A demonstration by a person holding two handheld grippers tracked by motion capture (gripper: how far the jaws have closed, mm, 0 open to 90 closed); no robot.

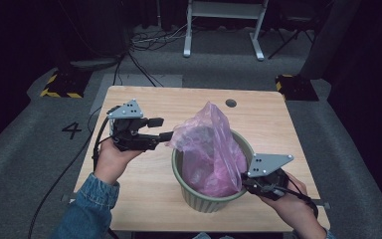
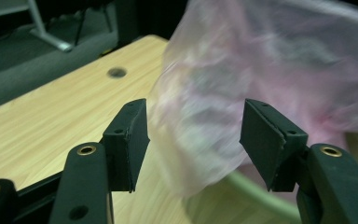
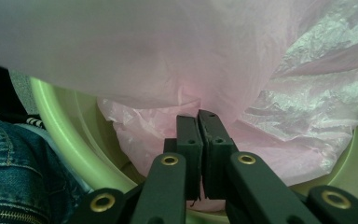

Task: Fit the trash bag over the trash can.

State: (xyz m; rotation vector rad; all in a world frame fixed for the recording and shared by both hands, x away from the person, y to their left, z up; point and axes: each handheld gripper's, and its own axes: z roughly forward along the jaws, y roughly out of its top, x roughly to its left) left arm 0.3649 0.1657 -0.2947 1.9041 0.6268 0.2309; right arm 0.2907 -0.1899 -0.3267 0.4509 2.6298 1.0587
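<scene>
Grey carpet (image 1: 25, 149), white desk frame (image 1: 224, 25)

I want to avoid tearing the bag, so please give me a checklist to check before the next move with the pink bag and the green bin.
1. Right gripper pinches the pink bag at the bin's near side: ok, its jaws are shut on the film.
2. Left gripper has a grip on the bag: not ok, its jaws stand open with the bag's loose edge between them, not pressed.
3. Green bin stands upright on the table: ok.
4. Bag mouth folded over the bin rim: not ok, the bag rises loose above the rim.
5. Bag free of tears: cannot tell, the film is crumpled and blurred.
</scene>
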